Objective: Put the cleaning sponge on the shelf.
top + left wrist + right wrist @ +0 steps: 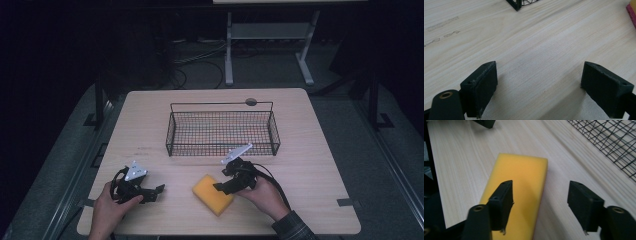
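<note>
Counter (310, 150): pale wood-grain top, rounded corners, standing on a dark floor. Faint grey smudges mark its left part, between the basket and the left edge.

Wire basket (222, 131): black mesh, long and rectangular, with a raised rail along its back. It sits upright at the middle of the counter, toward the far edge. One corner of it shows at the top of the left gripper view (517, 4), and its mesh crosses the upper right of the right gripper view (610, 142).

Sponge (214, 194): yellow rectangular block lying flat near the near edge, about midway along it, turned at an angle to that edge. A pink-red layer shows along its side in the left gripper view (632, 11). It is apart from the basket.

Right gripper (220, 187): held in the person's right hand (265, 197), plaid sleeve at the wrist, cable looping behind. Its fingers (502, 200) are spread apart; one hangs over the sponge's (519, 180) top face, the other over bare counter beside the sponge's long edge. Whether they touch the sponge I cannot tell.

Left gripper (159, 192): held in the left hand (107, 207) near the near left corner, low over bare wood, well apart from the sponge. Its fingers (480, 87) stand wide apart with nothing between them.
</note>
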`<state>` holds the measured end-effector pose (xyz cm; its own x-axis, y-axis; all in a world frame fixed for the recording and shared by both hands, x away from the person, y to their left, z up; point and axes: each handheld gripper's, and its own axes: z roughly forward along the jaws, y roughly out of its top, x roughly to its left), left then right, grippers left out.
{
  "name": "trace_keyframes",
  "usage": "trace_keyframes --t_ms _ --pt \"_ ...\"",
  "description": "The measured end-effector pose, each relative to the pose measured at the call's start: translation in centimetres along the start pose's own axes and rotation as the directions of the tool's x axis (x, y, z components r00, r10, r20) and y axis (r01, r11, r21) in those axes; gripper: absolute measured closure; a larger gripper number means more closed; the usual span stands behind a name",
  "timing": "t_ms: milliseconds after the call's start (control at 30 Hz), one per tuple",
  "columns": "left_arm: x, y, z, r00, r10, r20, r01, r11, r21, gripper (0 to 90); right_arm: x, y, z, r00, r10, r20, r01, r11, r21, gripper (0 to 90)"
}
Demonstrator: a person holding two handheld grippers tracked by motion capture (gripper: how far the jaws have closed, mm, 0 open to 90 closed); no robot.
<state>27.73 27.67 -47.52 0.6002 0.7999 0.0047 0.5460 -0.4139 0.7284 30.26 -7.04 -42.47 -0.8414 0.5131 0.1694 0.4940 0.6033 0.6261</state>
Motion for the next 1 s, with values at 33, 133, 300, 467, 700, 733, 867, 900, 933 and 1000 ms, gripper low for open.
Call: trace_keyframes --t_ms 33,133,300,467,700,733,867,900,933,1000 --pt "0.0 0.0 0.0 1.0000 0.000 0.000 0.000 1.0000 0.000 12.9 0.4 0.0 0.0 1.0000 -0.004 0.003 0.004 1.000 0.009 30.3" --pt "0.0 0.0 0.0 1.0000 0.000 0.000 0.000 1.0000 0.001 12.9 1.0 0.0 0.2 0.9999 -0.003 0.016 0.002 1.000 0.021 21.5" --pt "0.0 0.0 0.0 1.0000 0.003 0.000 -0.003 1.0000 0.003 12.9 1.9 0.2 0.8 0.9998 -0.016 0.015 0.016 0.999 0.035 14.7" --pt "0.0 0.0 0.0 1.0000 0.004 0.000 -0.004 1.0000 0.003 12.9 2.5 0.2 1.5 0.9992 -0.039 0.006 0.038 0.998 0.053 14.2" --pt "0.0 0.0 0.0 1.0000 0.004 0.000 -0.004 1.0000 0.003 12.9 2.7 0.1 1.8 0.9980 -0.056 0.031 0.054 0.997 0.058 14.7" --pt "0.0 0.0 0.0 1.0000 0.004 0.000 -0.004 1.0000 0.003 12.9 2.8 0.1 1.7 0.9980 -0.055 0.031 0.054 0.997 0.057 14.7" --pt "0.0 0.0 0.0 1.0000 0.004 0.000 -0.004 1.0000 0.003 12.9 3.3 0.2 1.2 0.9980 -0.060 0.016 0.060 0.997 0.045 15.8" --pt "0.0 0.0 0.0 1.0000 0.004 0.000 -0.004 1.0000 0.004 12.9 3.4 0.2 1.1 0.9978 -0.066 0.008 0.066 0.997 0.043 16.7" --pt "0.0 0.0 0.0 1.0000 0.004 0.000 -0.004 1.0000 0.004 12.9 3.6 0.2 1.1 0.9976 -0.069 0.007 0.069 0.997 0.041 16.7" --pt "0.0 0.0 0.0 1.0000 0.004 0.000 -0.004 1.0000 0.003 12.9 3.7 0.2 1.1 0.9975 -0.070 0.008 0.069 0.997 0.041 16.6"
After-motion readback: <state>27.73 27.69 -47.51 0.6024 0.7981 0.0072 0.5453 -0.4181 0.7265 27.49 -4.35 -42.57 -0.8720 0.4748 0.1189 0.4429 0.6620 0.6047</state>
